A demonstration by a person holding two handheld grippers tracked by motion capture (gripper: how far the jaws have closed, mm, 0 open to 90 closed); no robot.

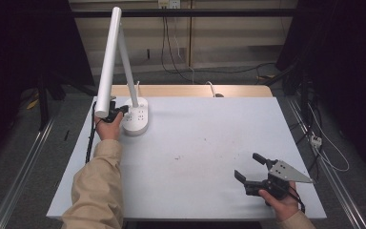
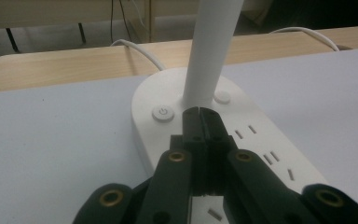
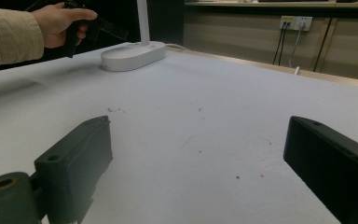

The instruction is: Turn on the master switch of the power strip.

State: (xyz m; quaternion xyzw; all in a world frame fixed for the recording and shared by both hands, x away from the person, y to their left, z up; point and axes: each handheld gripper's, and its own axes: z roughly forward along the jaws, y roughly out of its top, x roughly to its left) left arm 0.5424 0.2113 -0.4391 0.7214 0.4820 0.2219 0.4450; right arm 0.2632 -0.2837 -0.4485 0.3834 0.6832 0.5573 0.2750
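Lamp base (image 2: 223,135) under closed left tool (image 2: 199,112).

The white desk lamp with its oval socket base (image 1: 137,120) stands at the far left of the pale grey desk (image 1: 195,143). The left claw (image 1: 120,111) sits just beside that base on its left, tips over the base's top in front of the lamp's white stem (image 2: 209,51). The right claw (image 1: 250,166) rests well apart, near the desk's right front corner.

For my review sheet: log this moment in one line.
left tool: shut, over lamp base | right tool: open, empty, above table
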